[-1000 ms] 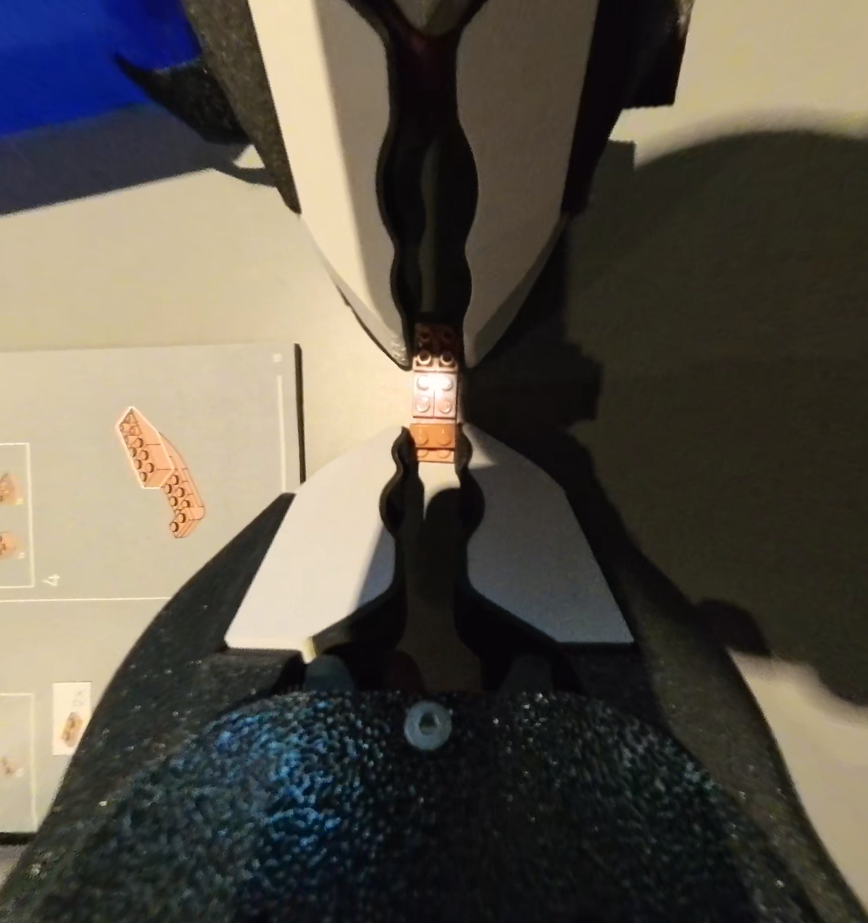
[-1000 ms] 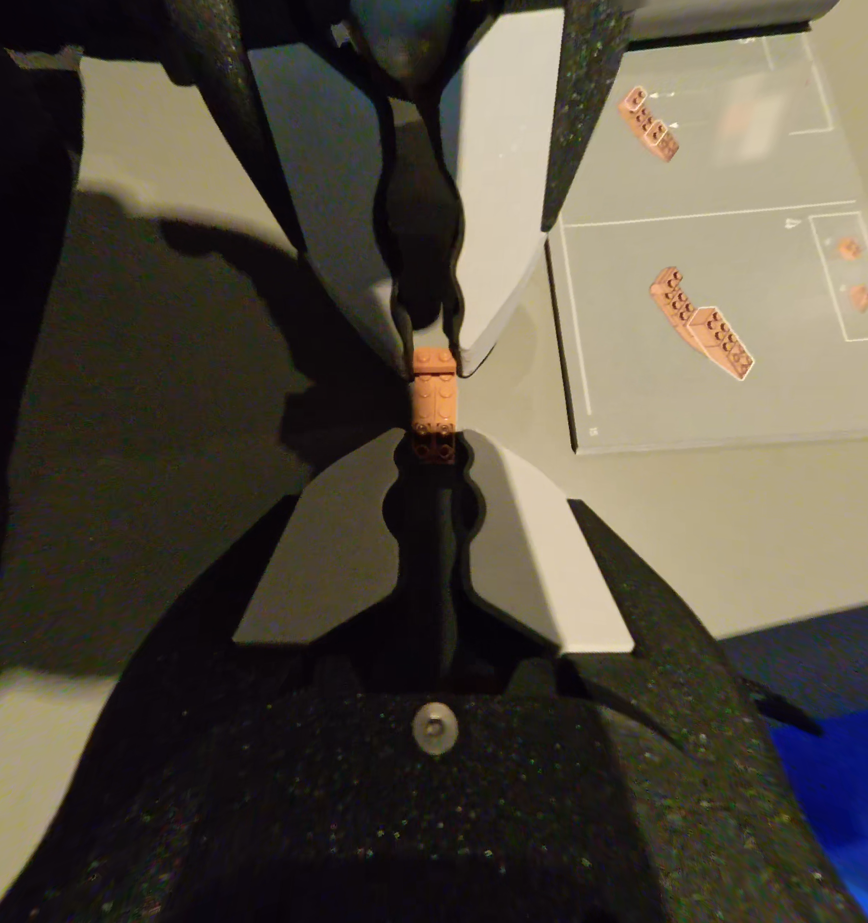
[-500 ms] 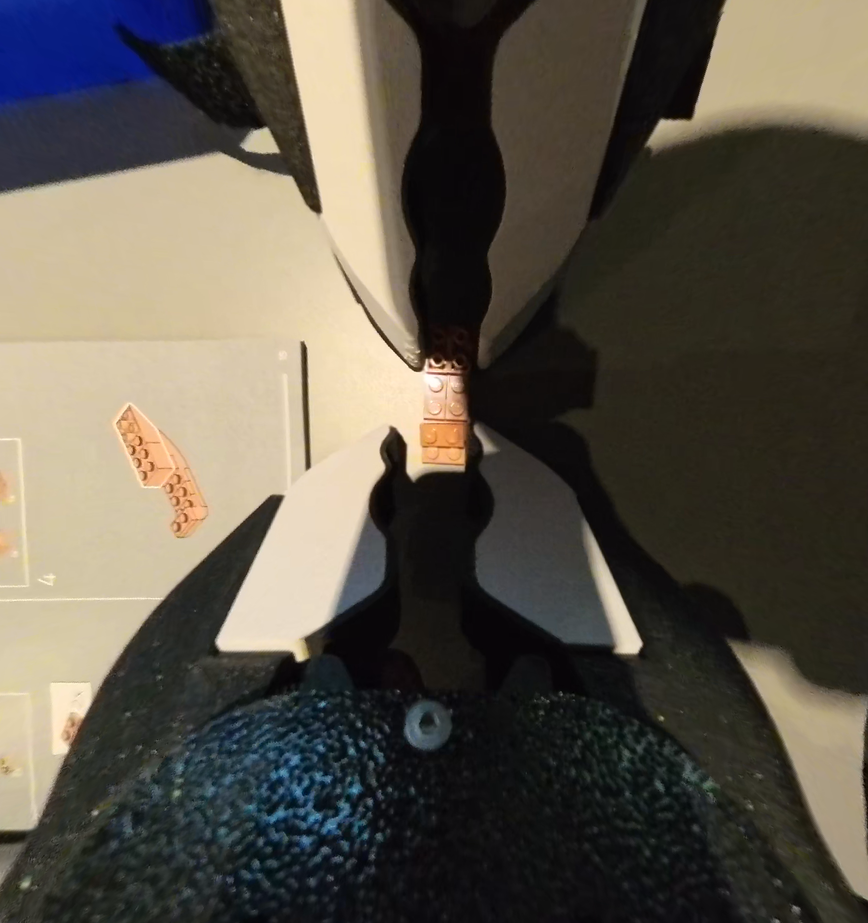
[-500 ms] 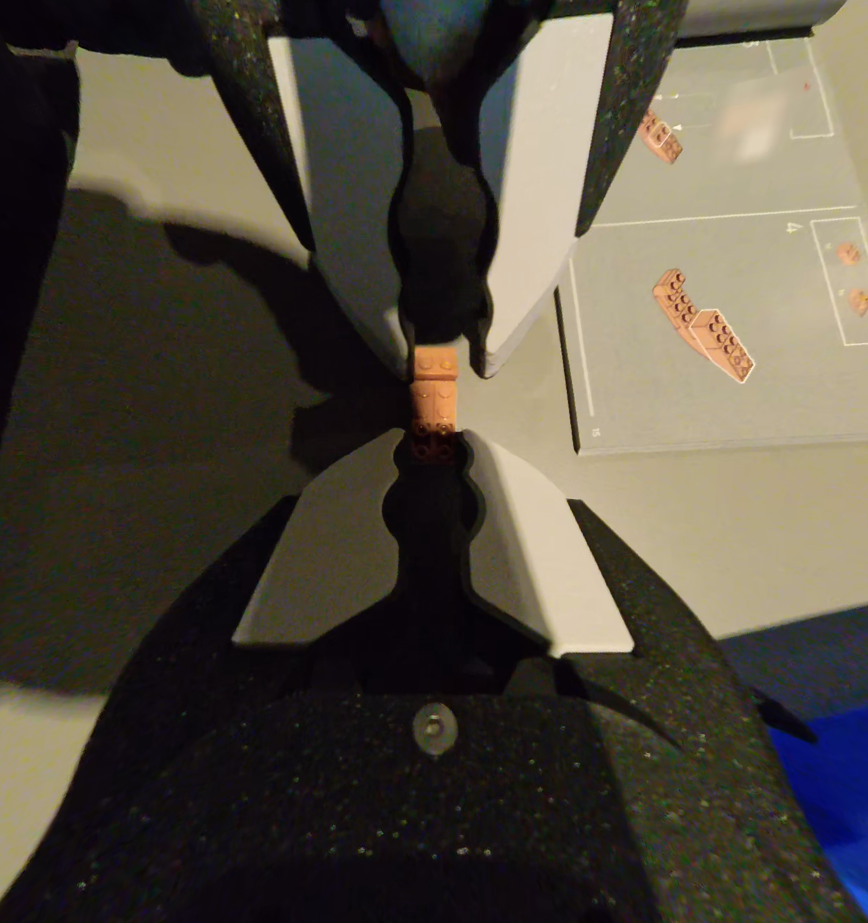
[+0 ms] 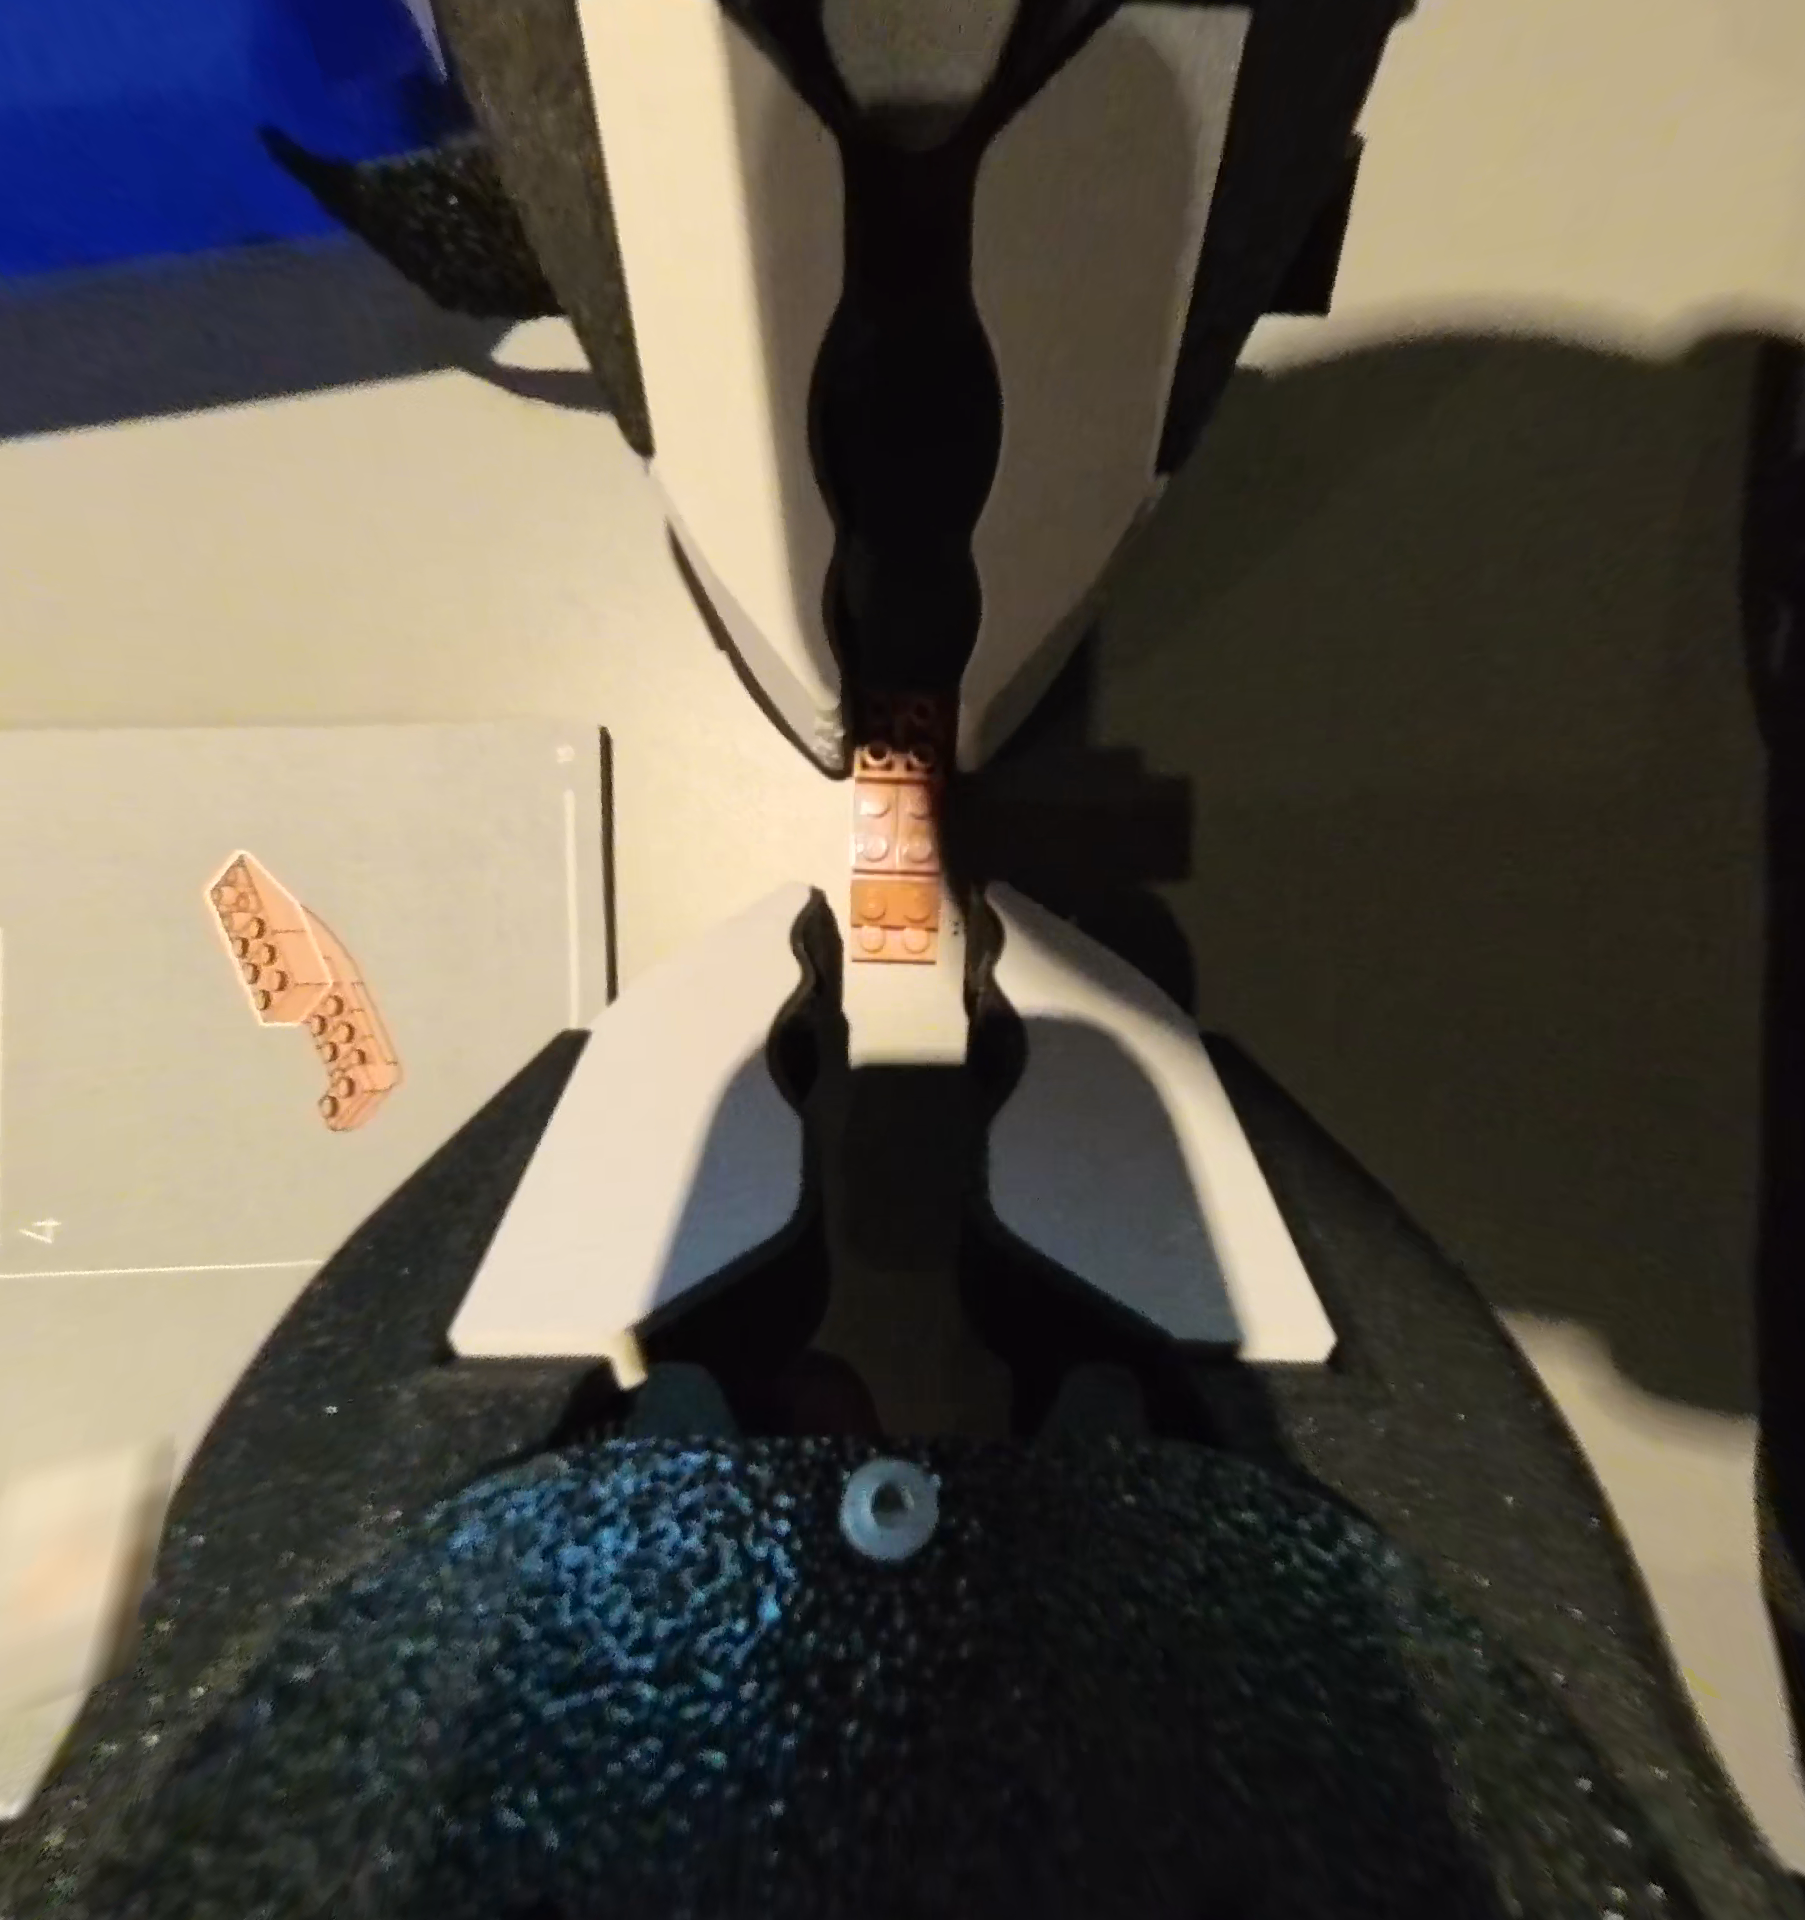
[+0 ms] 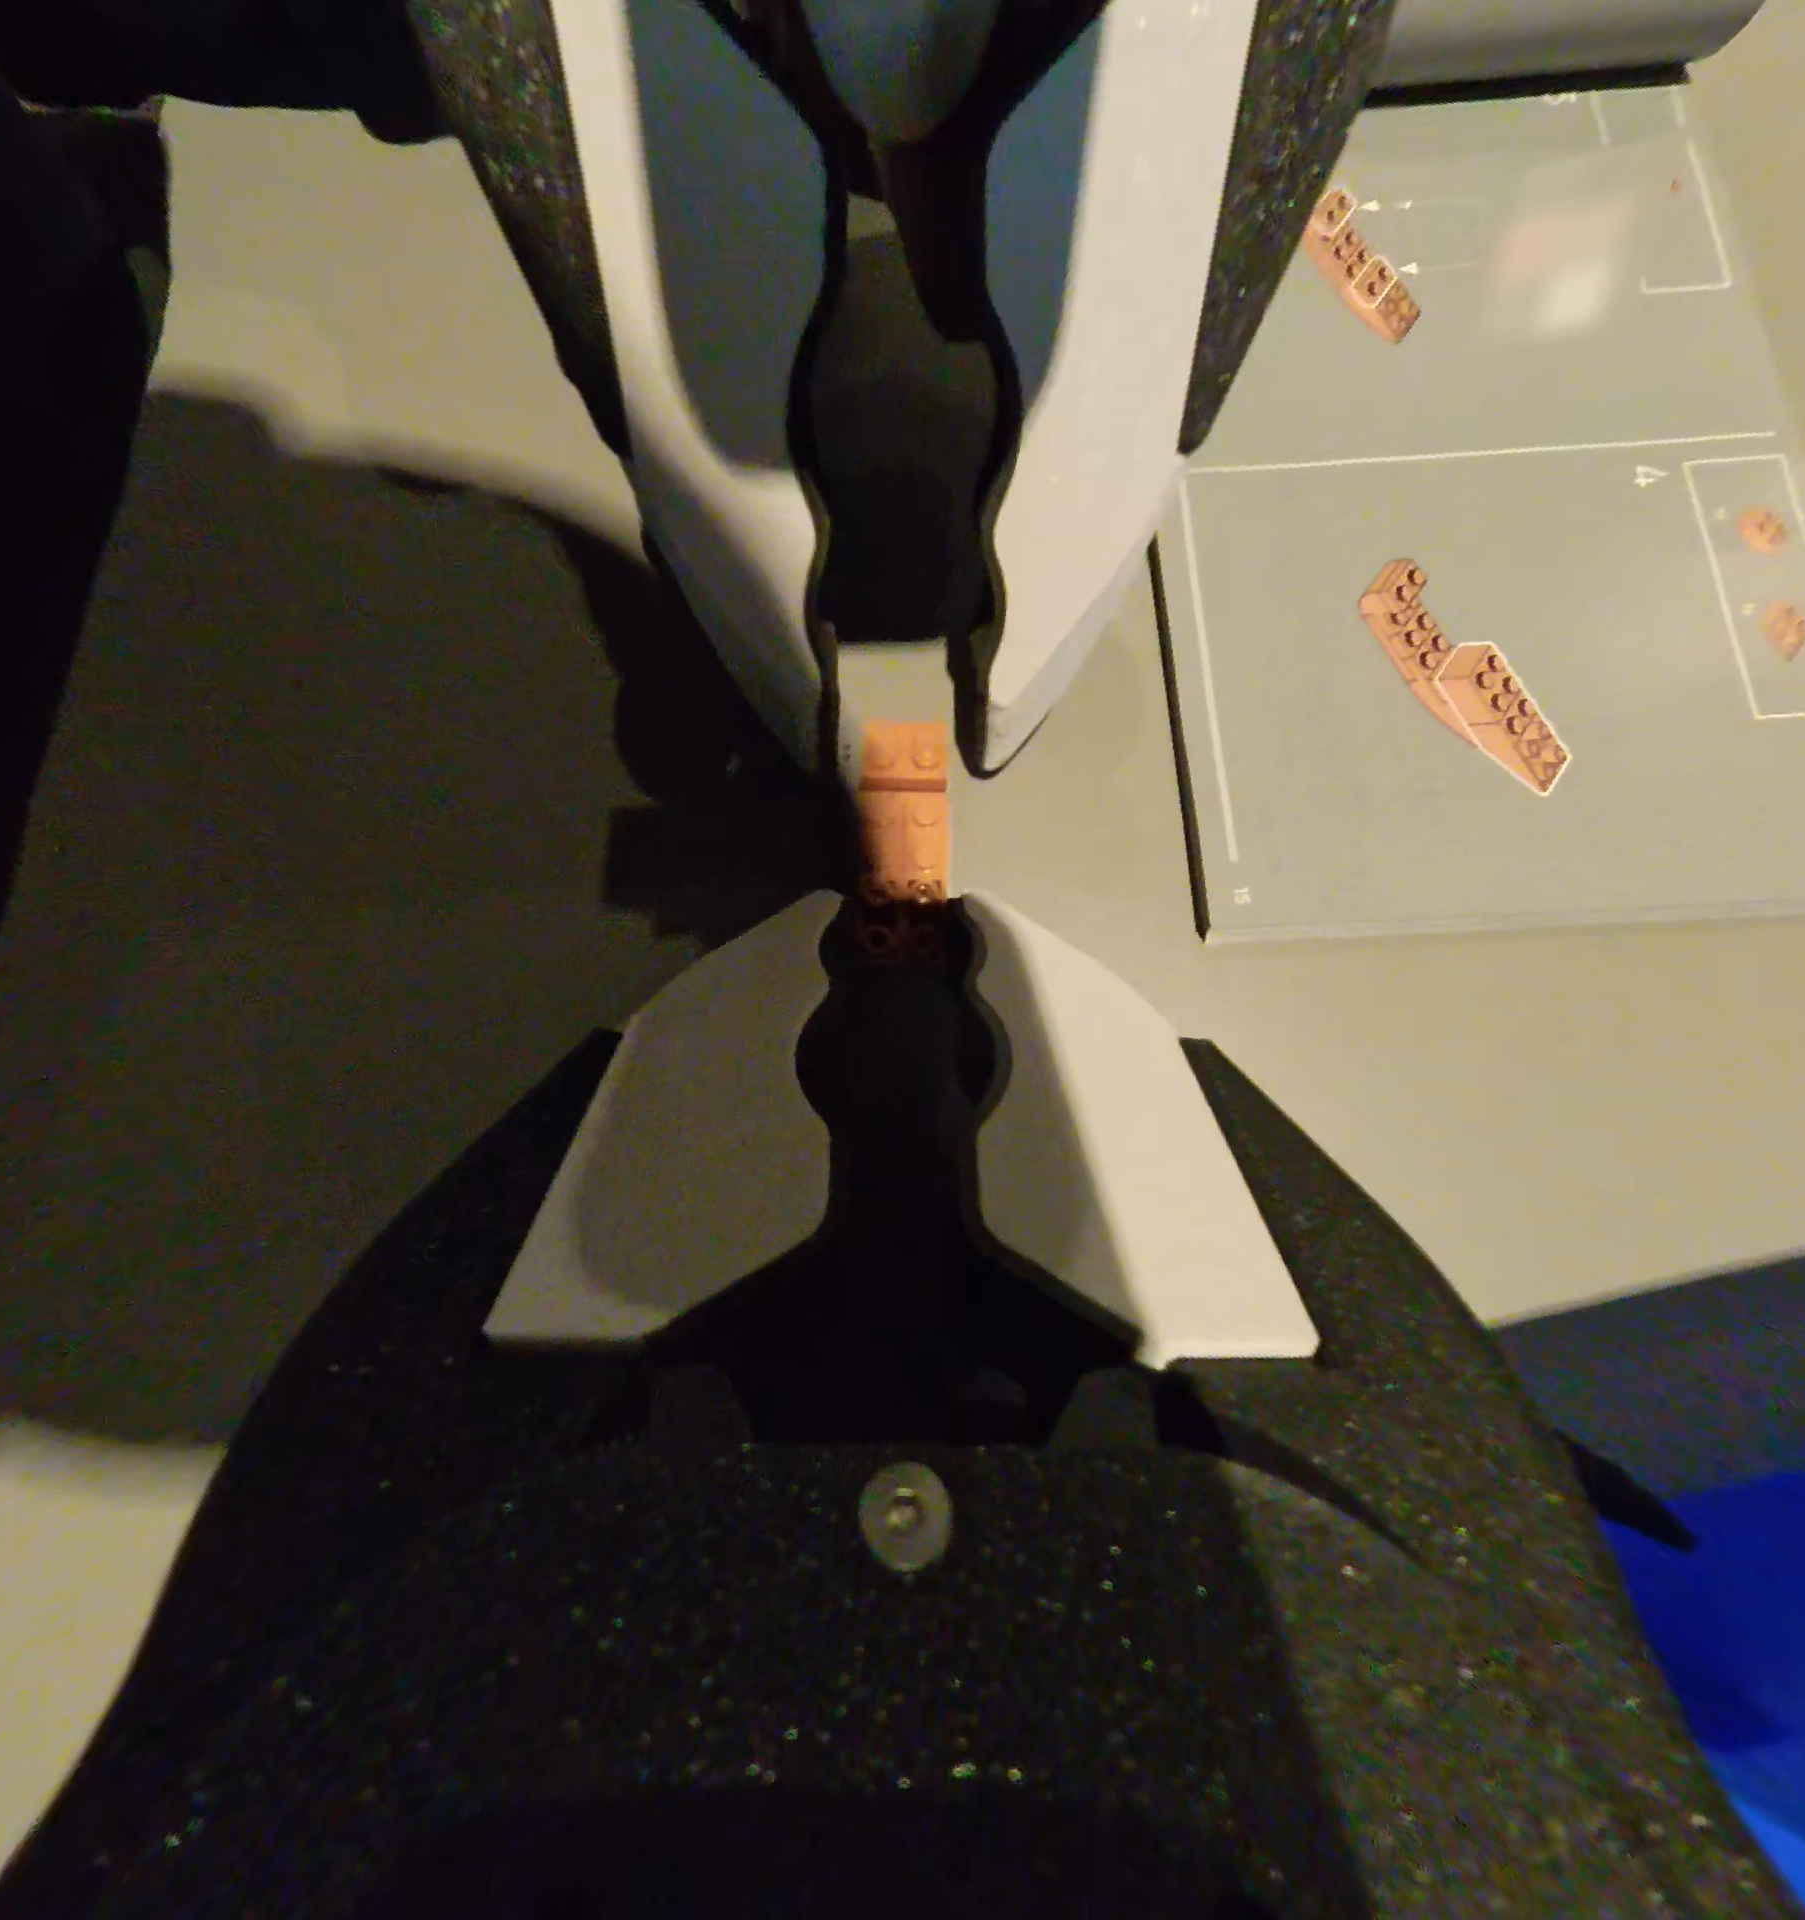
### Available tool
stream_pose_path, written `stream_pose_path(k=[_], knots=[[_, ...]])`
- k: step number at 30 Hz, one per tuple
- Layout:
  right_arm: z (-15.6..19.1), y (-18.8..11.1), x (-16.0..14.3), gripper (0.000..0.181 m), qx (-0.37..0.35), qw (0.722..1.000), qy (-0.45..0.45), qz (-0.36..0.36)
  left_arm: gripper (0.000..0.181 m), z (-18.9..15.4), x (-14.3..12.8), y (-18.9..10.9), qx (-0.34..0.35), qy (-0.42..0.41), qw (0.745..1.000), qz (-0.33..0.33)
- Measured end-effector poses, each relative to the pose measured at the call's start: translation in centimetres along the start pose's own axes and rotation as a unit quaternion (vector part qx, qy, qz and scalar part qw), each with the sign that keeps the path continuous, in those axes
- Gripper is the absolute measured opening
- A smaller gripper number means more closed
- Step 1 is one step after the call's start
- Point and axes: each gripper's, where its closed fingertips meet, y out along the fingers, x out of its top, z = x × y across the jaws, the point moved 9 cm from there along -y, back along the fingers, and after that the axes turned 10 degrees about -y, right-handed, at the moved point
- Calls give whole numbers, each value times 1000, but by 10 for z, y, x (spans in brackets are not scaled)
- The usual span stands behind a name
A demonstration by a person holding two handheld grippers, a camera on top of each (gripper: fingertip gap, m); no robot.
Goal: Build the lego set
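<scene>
A short tan and brown lego assembly [image 5: 896,862] hangs in the air between my two grippers, which face each other tip to tip. My right gripper [image 6: 900,928] is shut on the assembly's dark brown end [image 6: 903,935]; it also shows at the top of the left wrist view [image 5: 903,727]. My left gripper [image 5: 898,920] is slightly open around the orange-brown end, with a thin gap beside the brick on each side. It also shows at the top of the right wrist view [image 6: 898,764], with lit table showing between its fingers.
An open instruction booklet [image 5: 254,935] lies flat on the pale table [image 5: 254,520], left of the grippers; in the right wrist view the booklet [image 6: 1500,675] lies to the right. A blue surface [image 5: 98,135] lies beyond the table edge. Dark shadows cover the table's other side.
My left gripper's fingers have spread apart, from clamped on the assembly's orange-brown end to a slight gap around it. My right gripper has kept its hold.
</scene>
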Motion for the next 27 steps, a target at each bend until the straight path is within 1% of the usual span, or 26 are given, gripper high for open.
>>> stream_pose_path(k=[2, 9, 27], knots=[[0, 0, 0, 16, 1, 1000, 2, -1, 25, 2, -3, 2, 4, -1, 1000, 10], [-1, 0, 0, 16, 1, 1000, 4, -2, 16, 5, -4, 4, -6, -3, 1000, 1], [-1, 0, 0, 16, 3, 1000, 7, -4, 20, 1, 0, 5, 10, 11, 1000, 5]])
